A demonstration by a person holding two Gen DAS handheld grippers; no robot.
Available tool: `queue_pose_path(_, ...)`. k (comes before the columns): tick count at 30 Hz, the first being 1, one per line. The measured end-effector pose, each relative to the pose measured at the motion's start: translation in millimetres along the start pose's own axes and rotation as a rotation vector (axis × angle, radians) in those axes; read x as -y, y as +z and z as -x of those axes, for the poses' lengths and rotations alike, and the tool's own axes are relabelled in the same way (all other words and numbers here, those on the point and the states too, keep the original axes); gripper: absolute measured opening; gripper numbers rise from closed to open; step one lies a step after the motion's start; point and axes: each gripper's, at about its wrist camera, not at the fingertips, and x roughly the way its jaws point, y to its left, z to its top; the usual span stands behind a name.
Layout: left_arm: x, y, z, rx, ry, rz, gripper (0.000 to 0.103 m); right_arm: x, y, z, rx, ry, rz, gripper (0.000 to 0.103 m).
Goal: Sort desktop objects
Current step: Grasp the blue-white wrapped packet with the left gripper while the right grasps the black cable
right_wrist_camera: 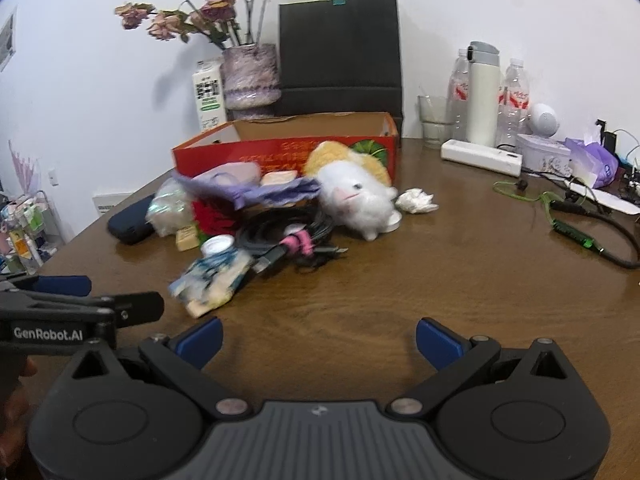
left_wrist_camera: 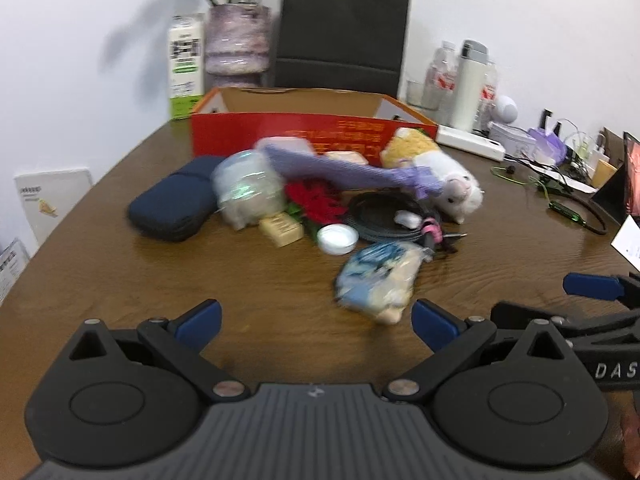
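Both grippers empty and spread, facing the pile in front of the red box.

The left gripper [left_wrist_camera: 316,326] and right gripper [right_wrist_camera: 318,342] each hold their 2 blue pads wide apart over bare table [right_wrist_camera: 400,292], clamped on nothing. The nearest item is the blue-and-white packet [left_wrist_camera: 378,280], lying just ahead of the left gripper and a little to its right; from the right gripper it sits ahead and well to the left [right_wrist_camera: 212,280]. Its long axis runs roughly away from the grippers, tilted slightly, so the left jaws would likely close across its short side. Behind it lie the cable coil [right_wrist_camera: 288,232], the plush [right_wrist_camera: 356,196] and the open box [left_wrist_camera: 312,128], probably the sorting target. The left hand looks better placed for the first pick.
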Motion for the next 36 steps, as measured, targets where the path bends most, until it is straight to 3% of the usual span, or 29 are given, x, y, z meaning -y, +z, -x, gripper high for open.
queue_pose_path(3, 12, 9, -19, -0.023, -0.018, -0.020, 0.102, 12, 12, -7, 0.002, -0.014, -0.009, 0.103)
queue_pose_path(4, 14, 11, -25, -0.034, -0.029, -0.018, 0.097, 16, 17, -9, 0.003, -0.016, -0.013, 0.103)
queue_pose_path(6, 20, 13, -37, -0.047, -0.044, -0.030, 0.074, 20, 23, -12, 0.005, -0.014, -0.013, 0.103)
queue_pose_path(8, 26, 13, -42, -0.033, -0.035, -0.066, 0.040, 21, 29, -16, 0.007, -0.009, -0.001, 0.103)
queue_pose_path(11, 21, 14, -42, -0.027, -0.081, -0.050, 0.031, 16, 37, -26, 0.001, 0.011, 0.028, 0.103)
queue_pose_path(17, -14, 25, -32, 0.061, -0.089, 0.070, 0.029, -4, 50, -55, -0.041, 0.058, 0.087, 0.103)
queue_pose_path(23, -51, 29, -27, 0.135, -0.095, 0.149, 0.028, -25, 60, -93, -0.082, 0.048, 0.112, 0.103)
queue_pose_path(28, -66, 31, -36, 0.103, -0.152, 0.230, 0.029, -38, 59, -120, -0.125, 0.017, 0.122, 0.103)
queue_pose_path(33, -70, 30, -37, 0.104, -0.179, 0.244, 0.030, -44, 60, -127, -0.099, 0.023, 0.129, 0.103)
queue_pose_path(36, -70, 28, -35, 0.115, -0.181, 0.243, 0.030, -41, 59, -123, -0.081, 0.061, 0.119, 0.090)
